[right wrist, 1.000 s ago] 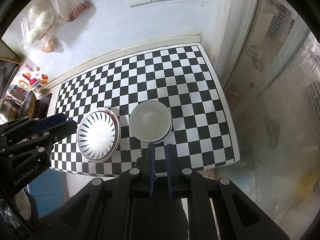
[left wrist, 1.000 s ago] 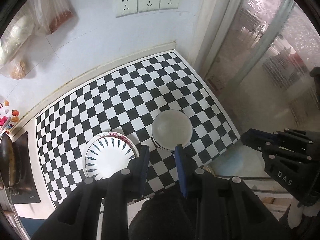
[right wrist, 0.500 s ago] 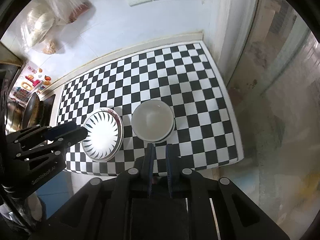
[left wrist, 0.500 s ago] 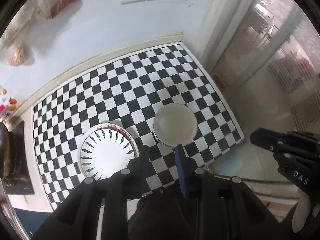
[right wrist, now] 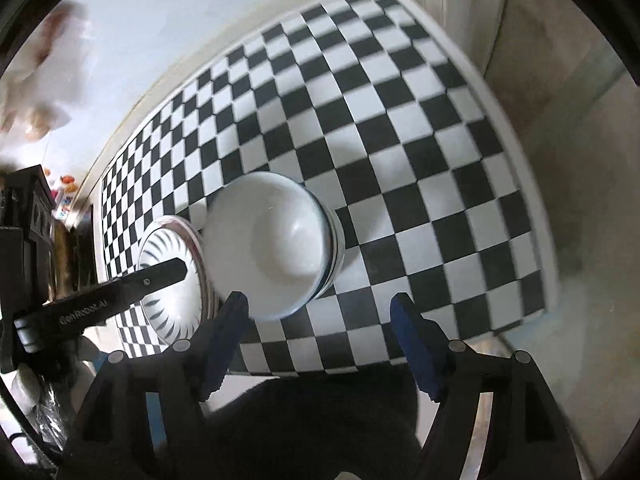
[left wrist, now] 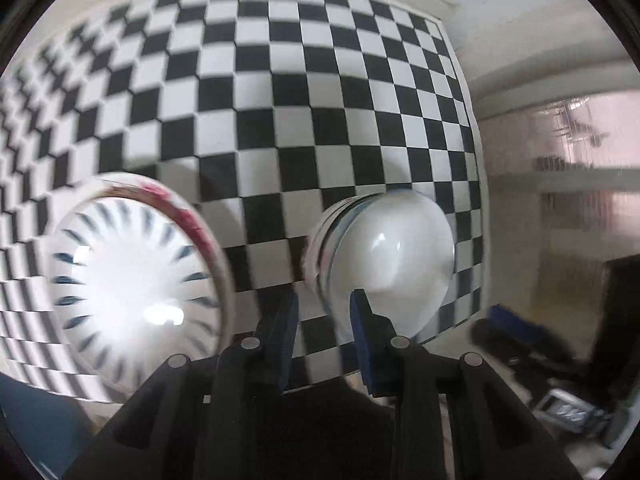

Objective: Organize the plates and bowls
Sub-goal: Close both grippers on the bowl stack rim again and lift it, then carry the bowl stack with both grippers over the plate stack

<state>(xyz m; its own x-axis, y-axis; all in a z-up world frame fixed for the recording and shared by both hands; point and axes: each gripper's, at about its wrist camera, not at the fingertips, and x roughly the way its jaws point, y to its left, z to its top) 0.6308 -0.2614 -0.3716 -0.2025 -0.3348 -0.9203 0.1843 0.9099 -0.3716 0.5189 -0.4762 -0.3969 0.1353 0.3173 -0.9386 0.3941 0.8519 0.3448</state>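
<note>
A stack of white bowls (left wrist: 394, 256) (right wrist: 276, 244) stands near the front edge of the checkered counter (left wrist: 280, 100) (right wrist: 380, 128). To its left lies a stack of plates; the top plate (left wrist: 132, 276) (right wrist: 176, 280) is white with dark radial strokes, over a red-rimmed one. My left gripper (left wrist: 323, 314) is partly open and empty, low over the counter, its right finger (left wrist: 362, 320) just in front of the bowl rim. My right gripper (right wrist: 320, 312) is wide open and empty, just in front of the bowls. The left gripper's body (right wrist: 100, 296) shows over the plates in the right wrist view.
A white wall (right wrist: 140, 32) runs behind the counter, with hanging plastic bags (right wrist: 36, 92) at the left. A stove area with a dark appliance (right wrist: 24, 216) lies left of the counter. A glass door (left wrist: 568, 184) is at the right. The counter's front edge (right wrist: 360, 368) is right below the grippers.
Both grippers have dropped from high above to close over the counter's front. The right gripper has opened wide. The left gripper's gap is about the same.
</note>
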